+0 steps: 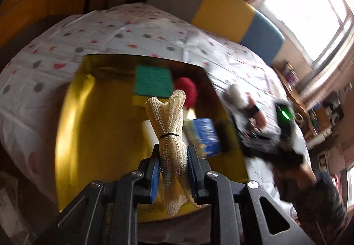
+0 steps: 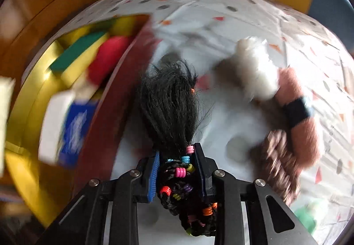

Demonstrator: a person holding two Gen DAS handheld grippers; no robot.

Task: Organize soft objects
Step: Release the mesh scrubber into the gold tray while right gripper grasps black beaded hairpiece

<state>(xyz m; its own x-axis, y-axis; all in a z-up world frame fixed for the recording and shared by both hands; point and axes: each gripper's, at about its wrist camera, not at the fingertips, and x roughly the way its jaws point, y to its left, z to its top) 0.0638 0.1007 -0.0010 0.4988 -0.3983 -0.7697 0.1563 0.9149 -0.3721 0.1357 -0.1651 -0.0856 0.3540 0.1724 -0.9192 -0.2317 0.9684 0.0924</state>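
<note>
The room is warm-toned, with wooden panelling [image 1: 33, 1] off to one side and a bright window [image 1: 309, 5] at the other. The surface [image 1: 154, 28] wears a white cloth scattered with grey, pink and orange spots, and behind it stand padded panels, one yellow [image 1: 223, 14] and one blue [image 1: 261, 41].

Taking the gold-lined box [image 1: 99, 116] as the landmark: it sits open on the cloth, its near rim [image 1: 154, 214] below the left tongs, its dark red outer wall [image 2: 104, 134] facing the open cloth. Inside, toward its far end, lie a green-topped yellow sponge [image 1: 153, 81] and a red pompom [image 1: 187, 92]; nearer, a blue packet [image 1: 205, 136] and a white block [image 2: 55, 125]. The left half of the box floor is bare gold.

Beyond the red wall, bare cloth runs to a cluster of soft things: a white fluffy ball [image 2: 256, 67], touching a pink fuzzy roll with a black band [image 2: 301, 116], and a brown knitted piece [image 2: 278, 160] just beside that. A green blurred item [image 2: 307, 216] lies near the edge; what it is cannot be told.

The left tongs [image 1: 173, 169] are clamped on a cream mesh bundle [image 1: 170, 125] tied with a black band, held upright over the box. The right tongs [image 2: 177, 169] are clamped on a black hairpiece with coloured beads [image 2: 172, 107], held over the cloth just outside the box's red wall.
</note>
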